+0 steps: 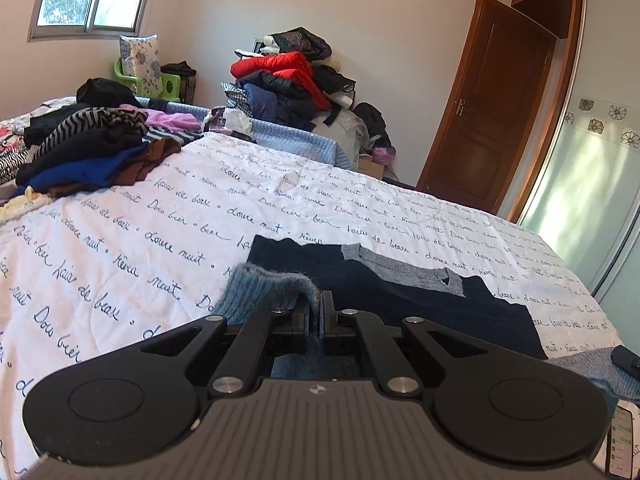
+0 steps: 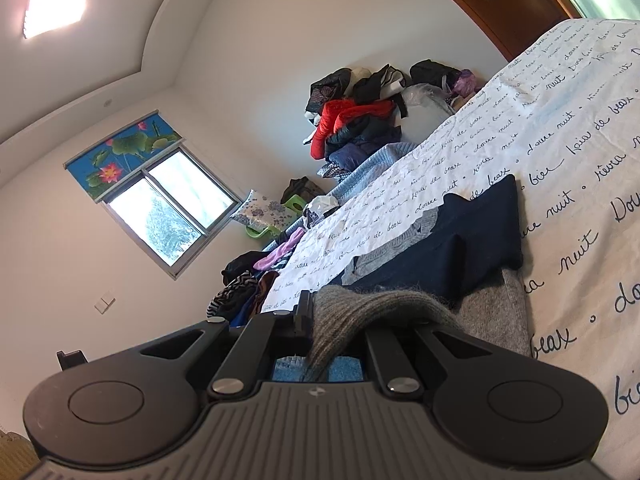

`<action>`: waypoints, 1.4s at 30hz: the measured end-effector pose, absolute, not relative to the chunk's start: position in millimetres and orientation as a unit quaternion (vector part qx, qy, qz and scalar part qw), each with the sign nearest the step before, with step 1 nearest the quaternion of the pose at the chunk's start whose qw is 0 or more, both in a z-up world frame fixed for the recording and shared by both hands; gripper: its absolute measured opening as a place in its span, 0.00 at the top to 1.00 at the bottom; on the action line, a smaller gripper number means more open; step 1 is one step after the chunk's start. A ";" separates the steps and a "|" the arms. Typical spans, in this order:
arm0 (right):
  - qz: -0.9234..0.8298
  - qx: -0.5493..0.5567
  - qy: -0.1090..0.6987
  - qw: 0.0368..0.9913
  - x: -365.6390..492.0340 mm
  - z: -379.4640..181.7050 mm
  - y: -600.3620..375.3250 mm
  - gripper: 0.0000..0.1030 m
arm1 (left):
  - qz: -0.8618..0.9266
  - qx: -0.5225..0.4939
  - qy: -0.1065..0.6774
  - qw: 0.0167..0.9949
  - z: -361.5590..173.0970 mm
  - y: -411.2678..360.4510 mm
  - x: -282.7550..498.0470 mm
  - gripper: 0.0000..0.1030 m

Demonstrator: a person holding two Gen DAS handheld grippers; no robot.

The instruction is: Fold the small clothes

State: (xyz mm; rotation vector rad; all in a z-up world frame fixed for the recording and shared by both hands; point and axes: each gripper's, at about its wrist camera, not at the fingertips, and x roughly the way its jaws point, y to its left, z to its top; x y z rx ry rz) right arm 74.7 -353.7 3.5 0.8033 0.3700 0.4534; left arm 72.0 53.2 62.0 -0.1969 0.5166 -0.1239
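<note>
A small knit sweater lies on the bed: navy body (image 1: 400, 292) with a grey collar (image 1: 404, 270), blue at one ribbed edge and grey at another. In the left wrist view my left gripper (image 1: 320, 312) is shut on the blue ribbed edge (image 1: 264, 292), which folds up over its fingers. In the tilted right wrist view my right gripper (image 2: 320, 316) is shut on the grey ribbed edge (image 2: 372, 312), which drapes over the right finger and hides it. The navy body (image 2: 472, 240) stretches ahead of it.
The bed carries a white cover with script lettering (image 1: 160, 232). A pile of unfolded clothes (image 1: 92, 144) sits at its far left. Behind the bed stands a heap of jackets (image 1: 292, 76). A wooden door (image 1: 488, 100) is at the right, and a phone (image 1: 620, 444) lies at the near right.
</note>
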 end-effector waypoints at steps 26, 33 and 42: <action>0.194 0.395 0.193 0.877 104.4 -5.0 -357.3 0.94 | -0.214 -0.016 0.364 0.906 19.6 76.6 156.9 0.35; 0.199 0.389 0.198 0.878 103.2 -2.7 -353.5 0.94 | -0.279 0.077 0.389 0.874 -18.2 67.3 199.6 0.54; 0.199 0.388 0.203 0.877 104.6 -3.6 -351.2 0.94 | -0.297 0.034 0.450 0.841 -35.3 73.9 214.1 0.92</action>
